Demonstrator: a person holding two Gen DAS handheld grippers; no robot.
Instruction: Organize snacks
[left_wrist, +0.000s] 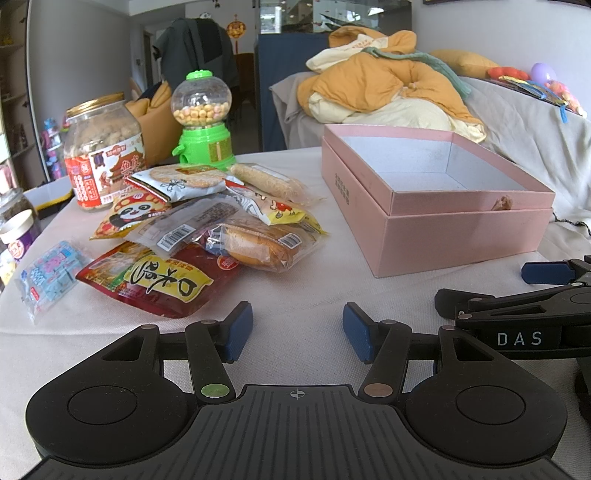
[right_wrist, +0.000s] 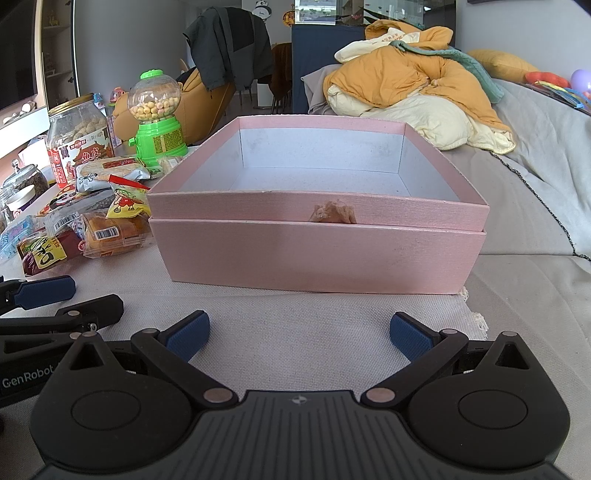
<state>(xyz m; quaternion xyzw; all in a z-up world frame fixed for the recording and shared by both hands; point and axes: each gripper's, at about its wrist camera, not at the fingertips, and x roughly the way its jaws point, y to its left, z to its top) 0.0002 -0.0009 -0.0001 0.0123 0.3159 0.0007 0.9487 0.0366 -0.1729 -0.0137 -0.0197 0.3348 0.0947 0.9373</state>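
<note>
A heap of snack packets (left_wrist: 207, 229) lies on the white tablecloth, left of a pink box (left_wrist: 424, 210) whose inside holds nothing. The nearest packet is red with a yellow label (left_wrist: 159, 284); a bread packet (left_wrist: 255, 247) lies behind it. My left gripper (left_wrist: 297, 332) stands open over bare cloth, just in front of the heap, with nothing between its fingers. In the right wrist view the pink box (right_wrist: 317, 236) fills the middle and the snack packets (right_wrist: 92, 221) sit at its left. My right gripper (right_wrist: 299, 336) stands open before the box's front wall, holding nothing.
A jar of nuts (left_wrist: 103, 147) and a green candy dispenser (left_wrist: 203, 122) stand behind the heap. A blue wafer packet (left_wrist: 48, 277) and small tubs (left_wrist: 18, 232) lie at the far left. Bedding (left_wrist: 388, 85) is piled on a sofa behind the table.
</note>
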